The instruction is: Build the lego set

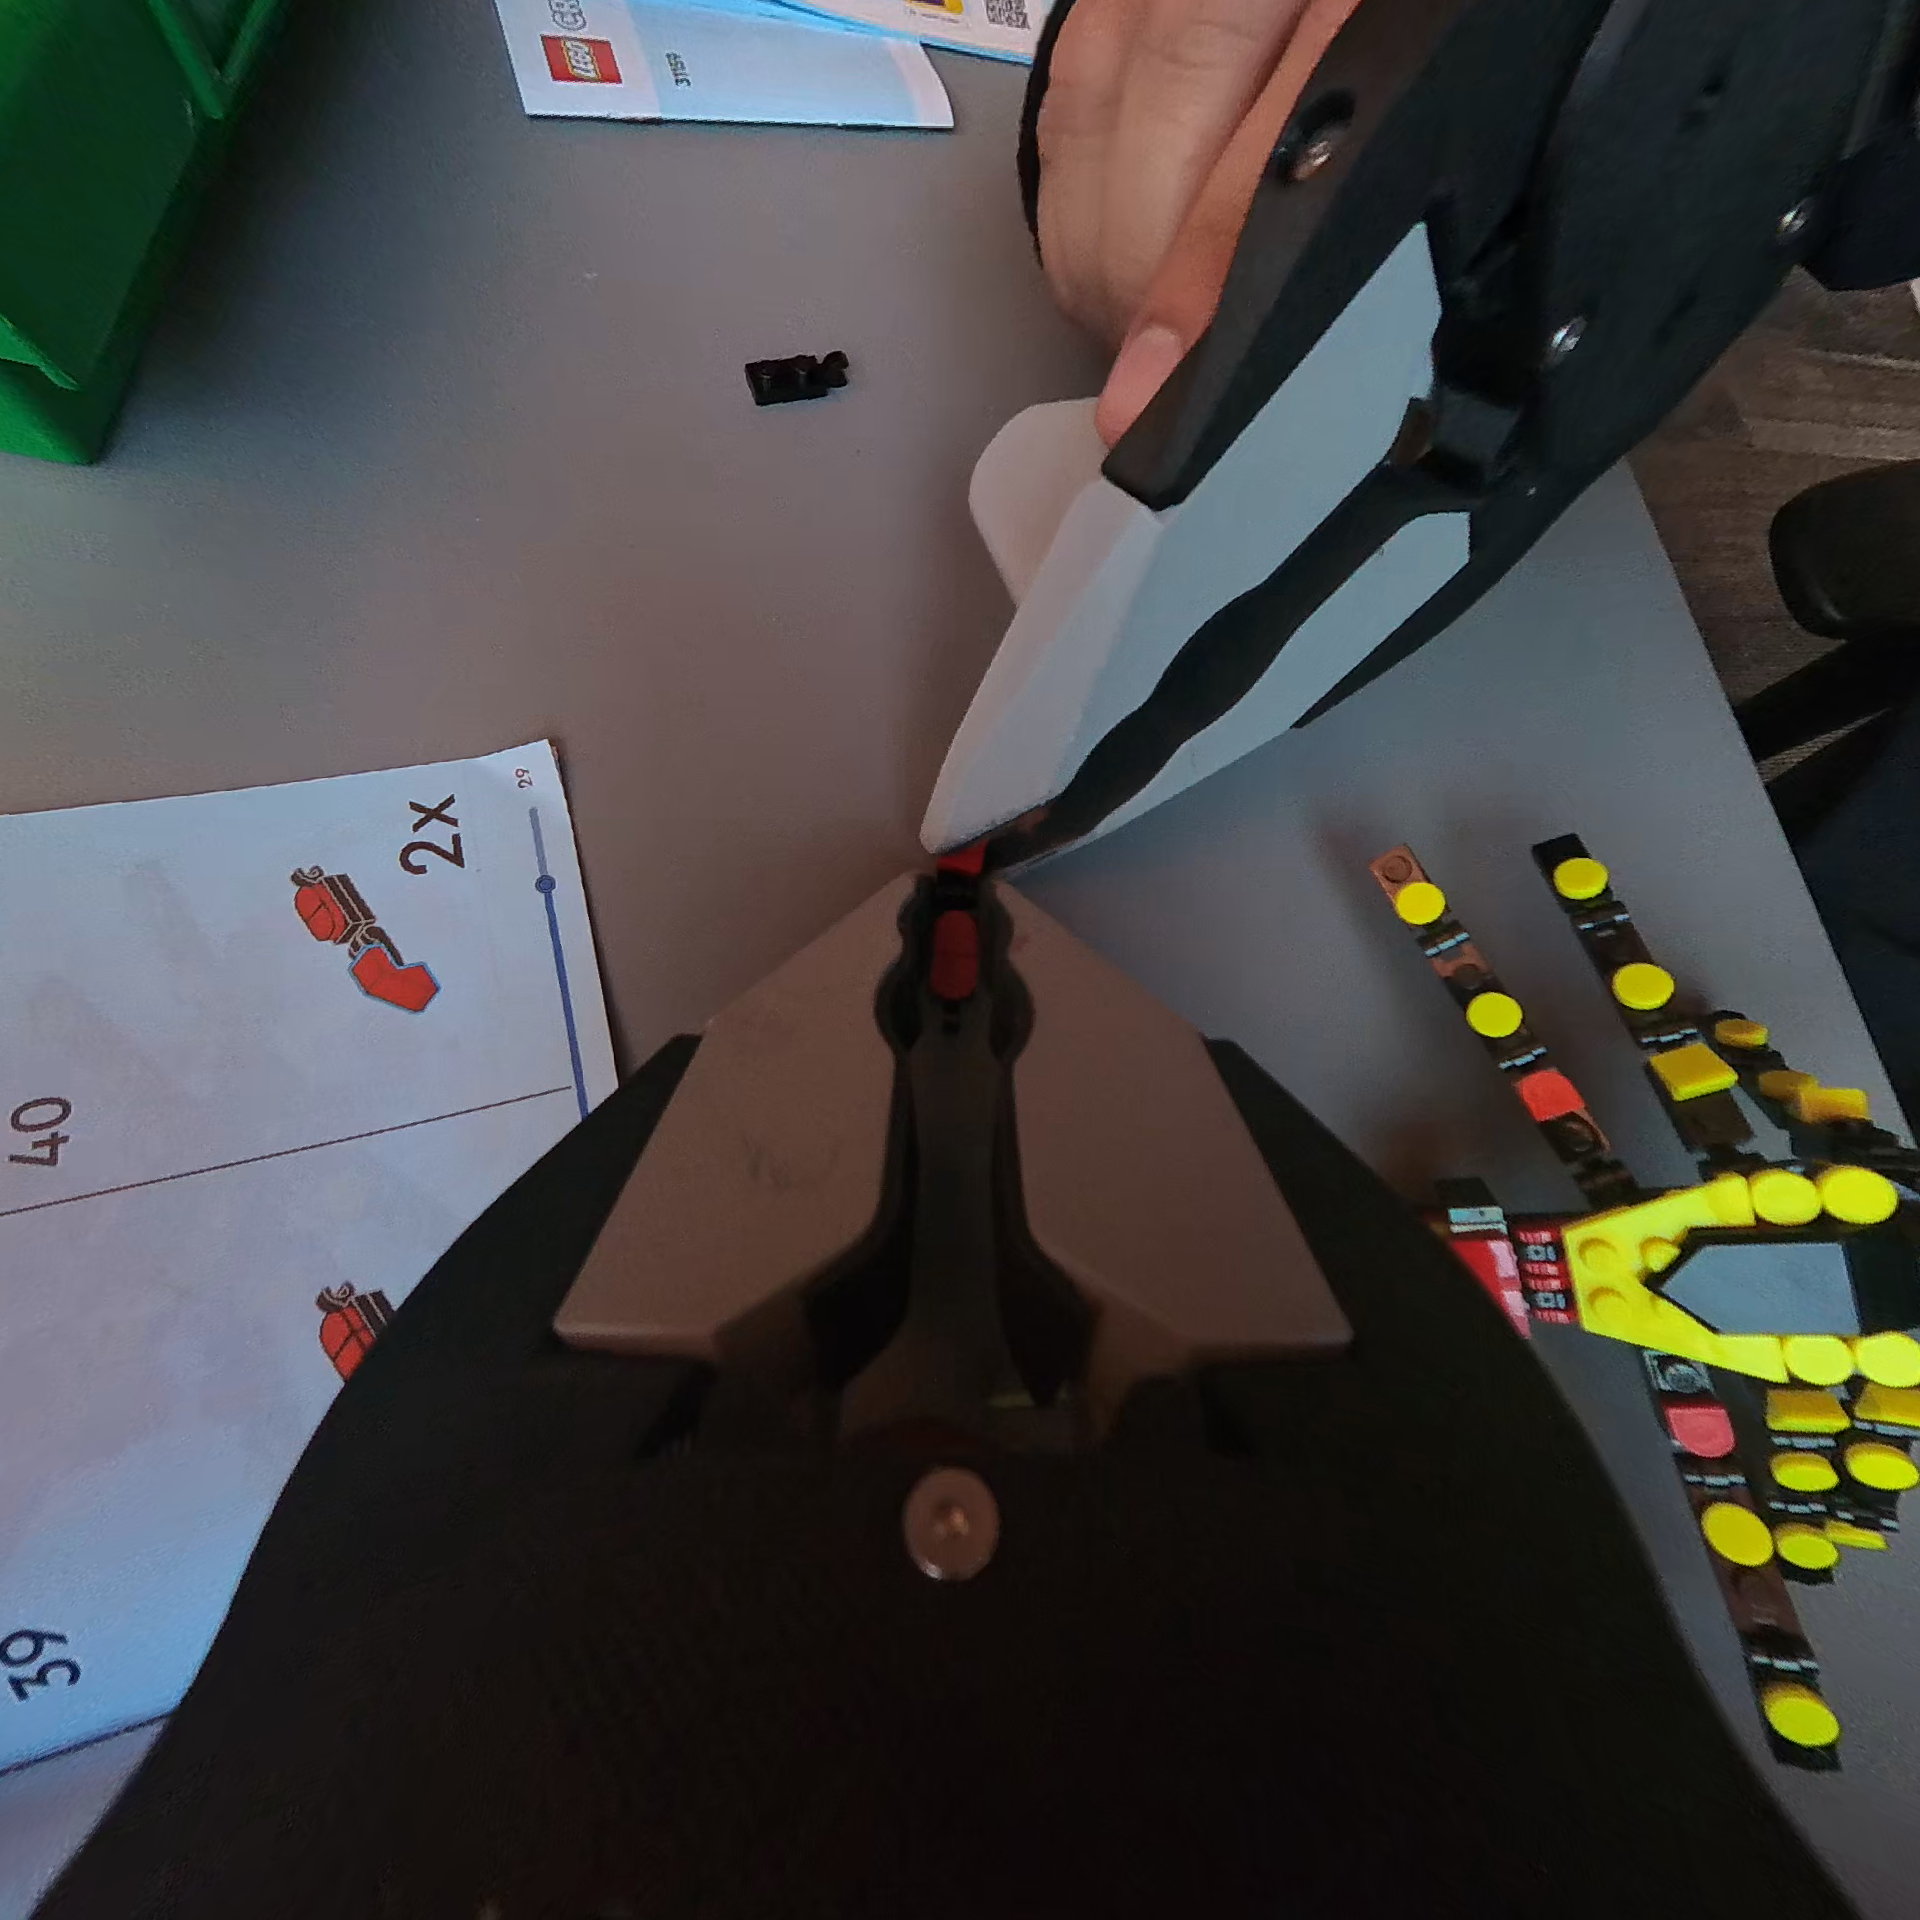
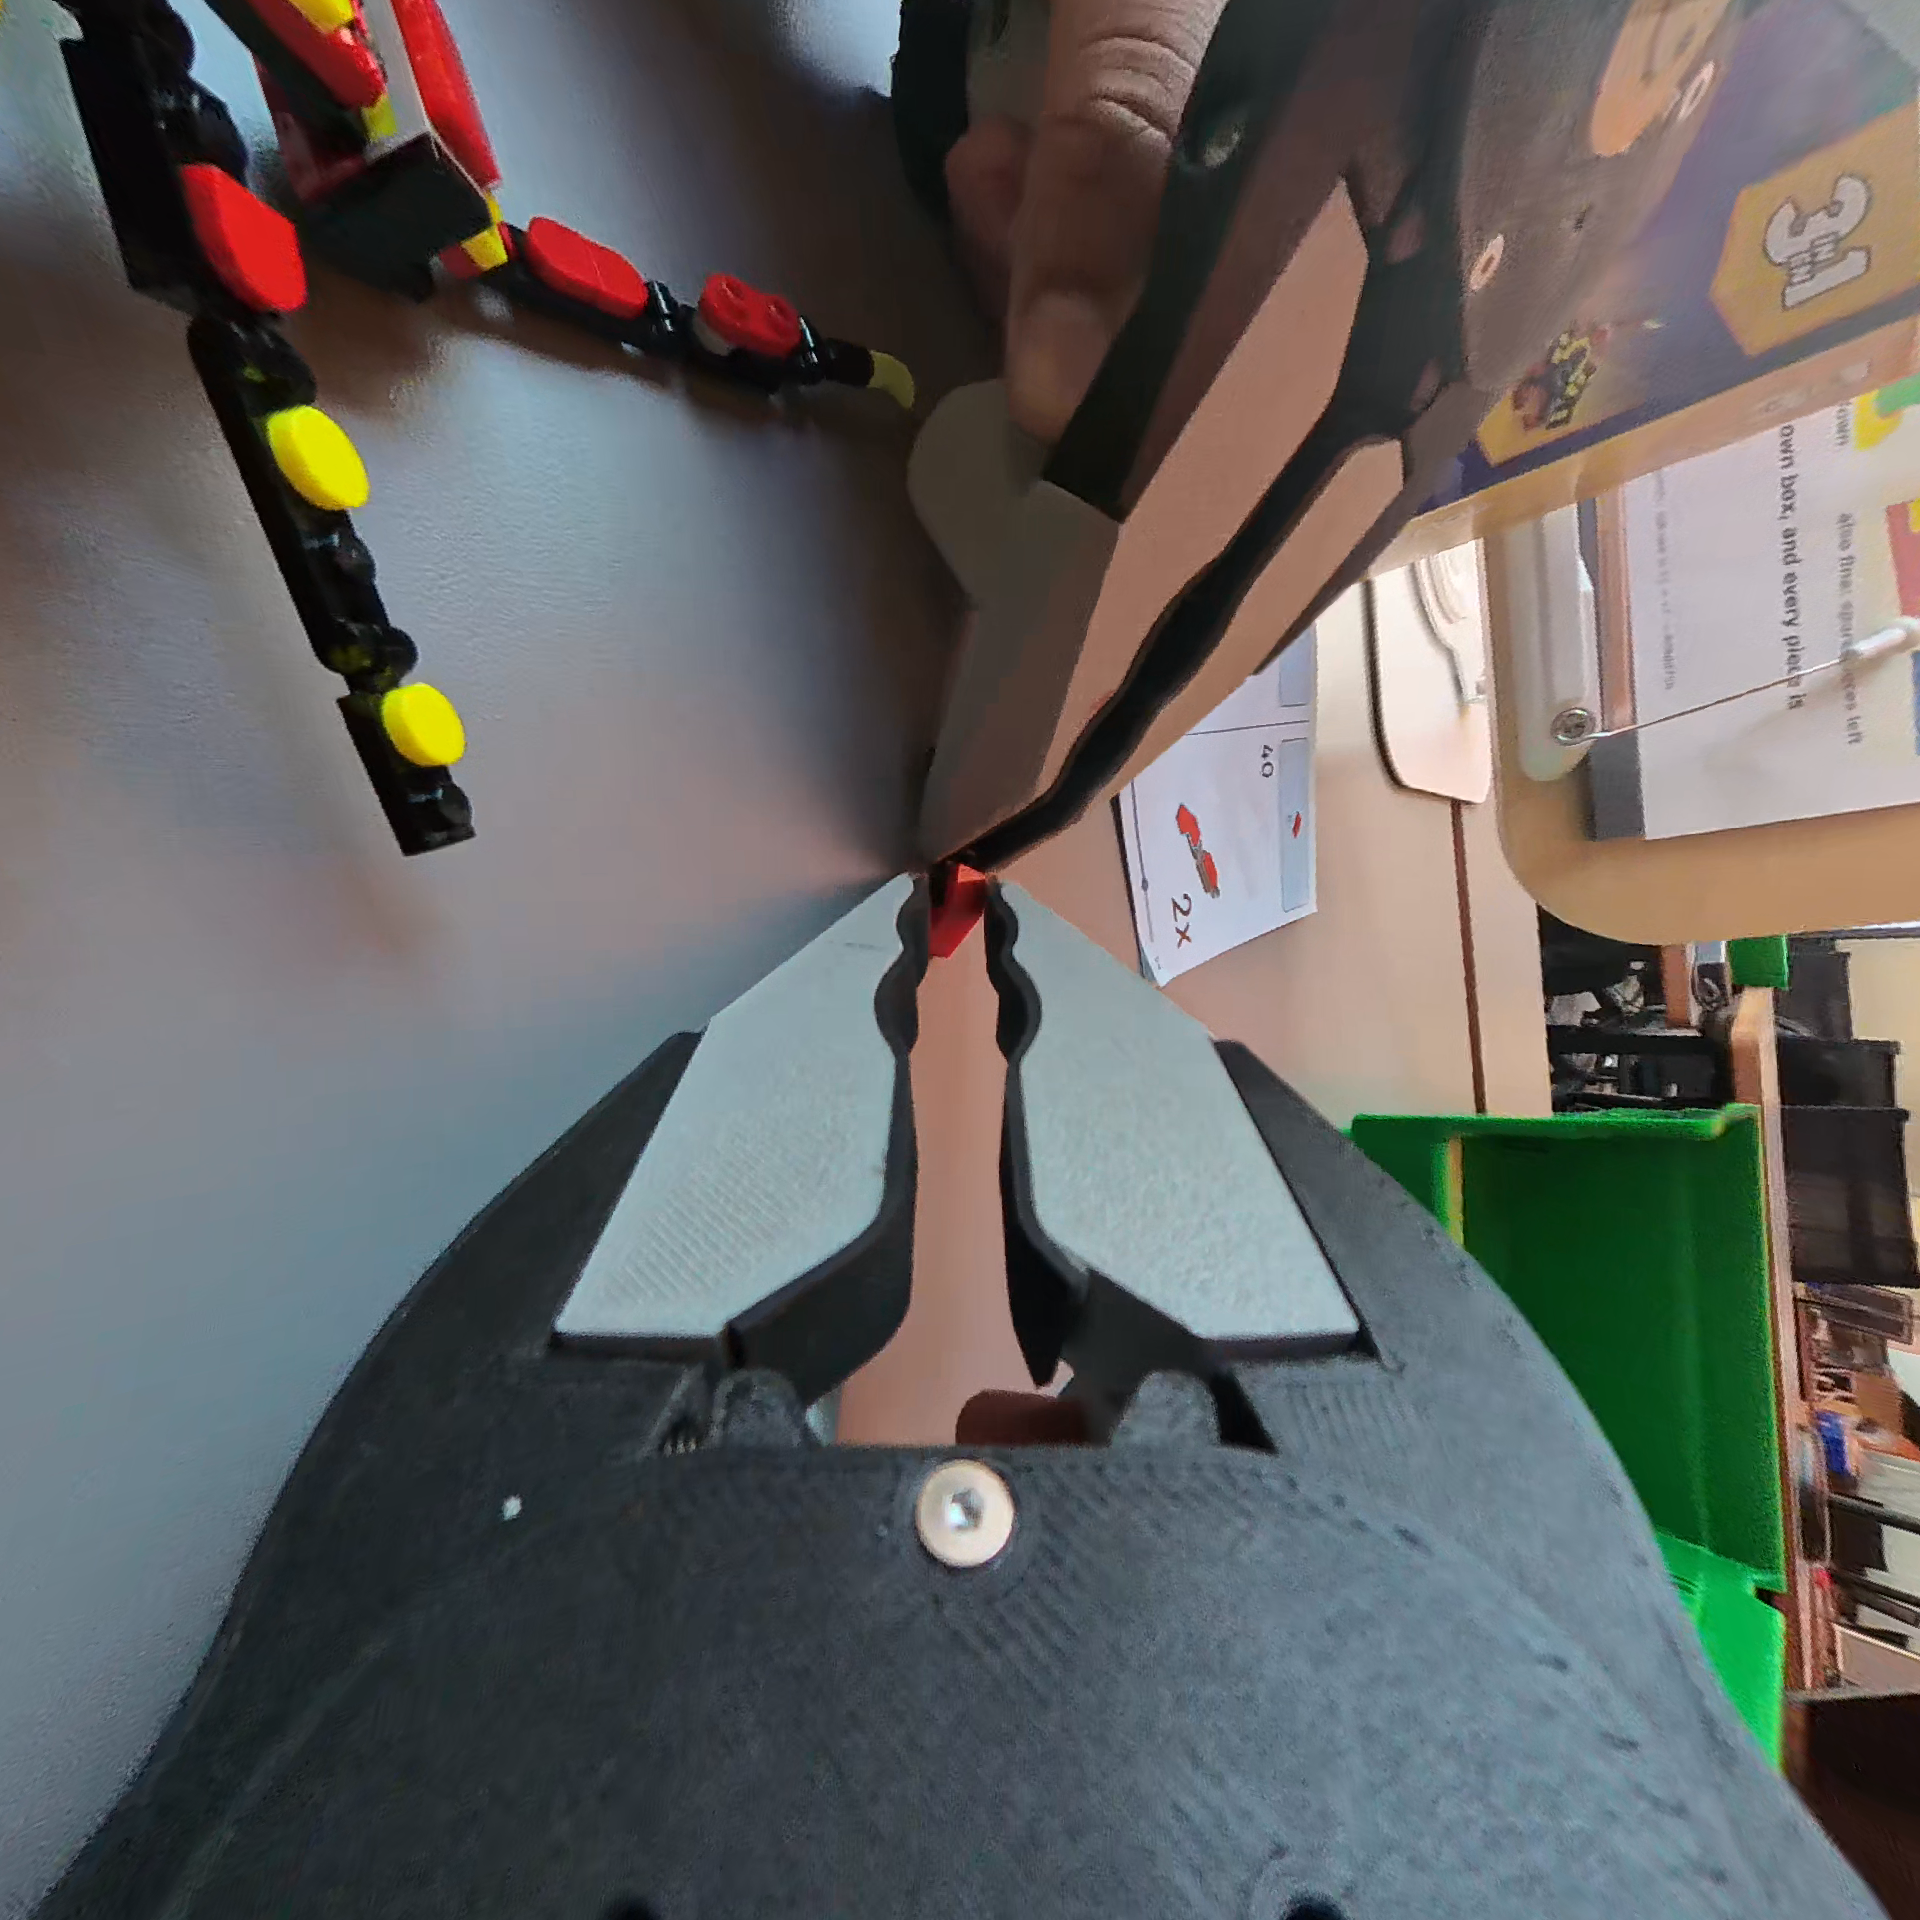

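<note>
- Pinching a small red-and-black sub-assembly (image 1: 954, 951) between nearly closed fingers, the left gripper (image 1: 951, 894) holds it right at its tips, lengthwise in the narrow slot between the pads
- Meeting it tip to tip from ahead and to the right, the right gripper (image 2: 951, 883) is narrowed onto a small red piece (image 2: 954, 906), gripped at the very ends of its fingers
- The two red parts look to be touching or just about to; the pictures do not show whether they have seated, since the joint sits in the shadow between both sets of tips
- Judging by this, the step in hand is mating the red piece onto the small sub-assembly, as drawn on the open instruction page (image 1: 291, 1091) lying left of the left fingers
- The next move calls for keeping both grips firm, lining up the connection squarely and pressing the parts together along one axis, then easing one gripper off without twisting the joint; a small tilt could pop the piece out of the tips
- A hand (image 1: 1122, 208) wraps the right gripper's handle beyond the meeting point
- A loose black piece (image 1: 796, 376) lies on the grey table (image 1: 520, 520), ahead and left of the left fingers, well apart from them
- To the right of the left fingers, the partly built black, yellow and red model (image 1: 1704, 1278) rests flat on the table
- Farther out, a green bin (image 1: 94, 218) sits at the far left, with a booklet (image 1: 727, 62) beyond
</note>
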